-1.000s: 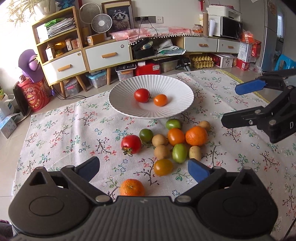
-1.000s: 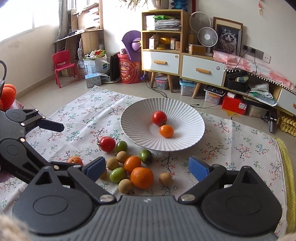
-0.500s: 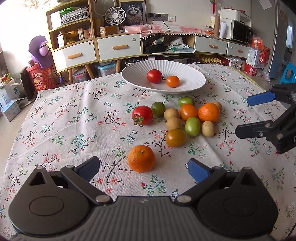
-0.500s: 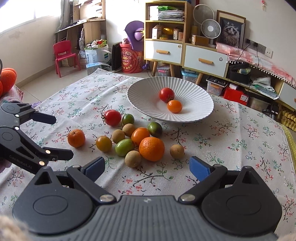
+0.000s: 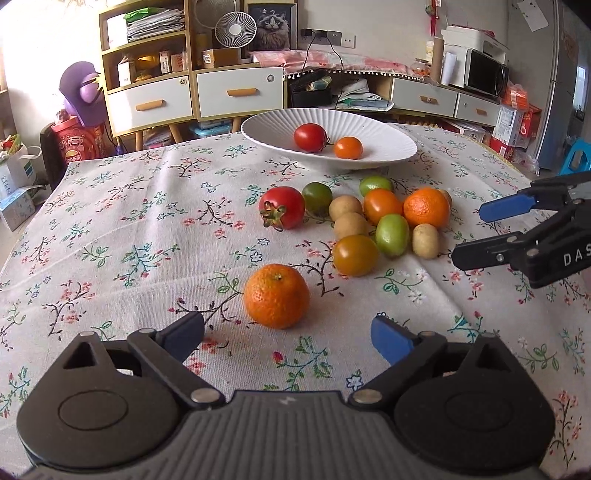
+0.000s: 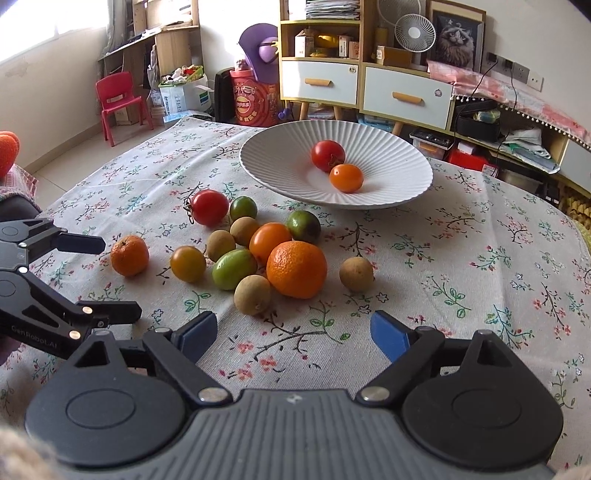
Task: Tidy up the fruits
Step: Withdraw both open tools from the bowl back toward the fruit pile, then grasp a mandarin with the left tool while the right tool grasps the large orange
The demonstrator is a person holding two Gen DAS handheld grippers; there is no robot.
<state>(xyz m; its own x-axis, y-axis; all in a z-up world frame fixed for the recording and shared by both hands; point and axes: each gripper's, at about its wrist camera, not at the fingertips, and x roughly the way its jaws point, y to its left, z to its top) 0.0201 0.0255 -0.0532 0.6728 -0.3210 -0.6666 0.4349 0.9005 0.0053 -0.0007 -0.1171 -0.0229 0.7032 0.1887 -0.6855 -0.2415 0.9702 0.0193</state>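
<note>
A white ribbed bowl holds a red tomato and a small orange tomato. In front of it a cluster of fruits lies on the floral cloth: a red tomato, a large orange, green and brown ones. A lone small orange lies just ahead of my open, empty left gripper. My right gripper is open and empty, low before the cluster, and shows in the left wrist view.
The floral cloth covers the table. Behind stand wooden cabinets with drawers, a fan and a red child's chair. The table's far edge lies just behind the bowl.
Both grippers have come down low and closer to the fruits. The lone small orange now lies right in front of my left gripper's open fingers.
</note>
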